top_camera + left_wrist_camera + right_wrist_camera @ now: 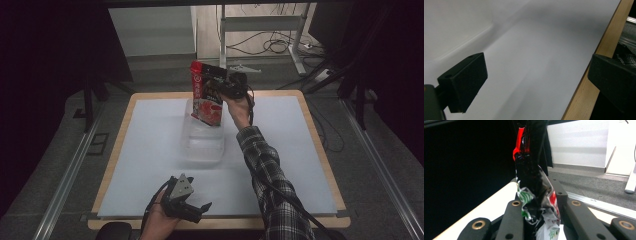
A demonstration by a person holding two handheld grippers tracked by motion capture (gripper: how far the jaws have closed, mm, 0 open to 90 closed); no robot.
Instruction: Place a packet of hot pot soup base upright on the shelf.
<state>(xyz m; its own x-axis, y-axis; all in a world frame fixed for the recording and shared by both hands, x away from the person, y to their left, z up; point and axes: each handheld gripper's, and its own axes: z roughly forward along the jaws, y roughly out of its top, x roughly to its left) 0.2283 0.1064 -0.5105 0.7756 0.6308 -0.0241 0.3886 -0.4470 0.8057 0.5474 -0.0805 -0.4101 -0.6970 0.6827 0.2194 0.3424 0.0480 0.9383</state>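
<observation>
right gripper (227, 89): my jaws pinch the red snack packet (206, 95) upright over the clear plastic container (202, 142), probably to lower it in | left gripper (192, 207): jaws wide, idle near tabletop (280, 165) edge

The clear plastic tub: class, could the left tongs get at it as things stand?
Probably yes. The left tongs sit open near the table's front edge, with bare white mat between them and the clear tub.

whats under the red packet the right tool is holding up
A clear plastic container sits on the white tabletop below the red printed packet. The packet's lower end covers the container's far part.
</observation>
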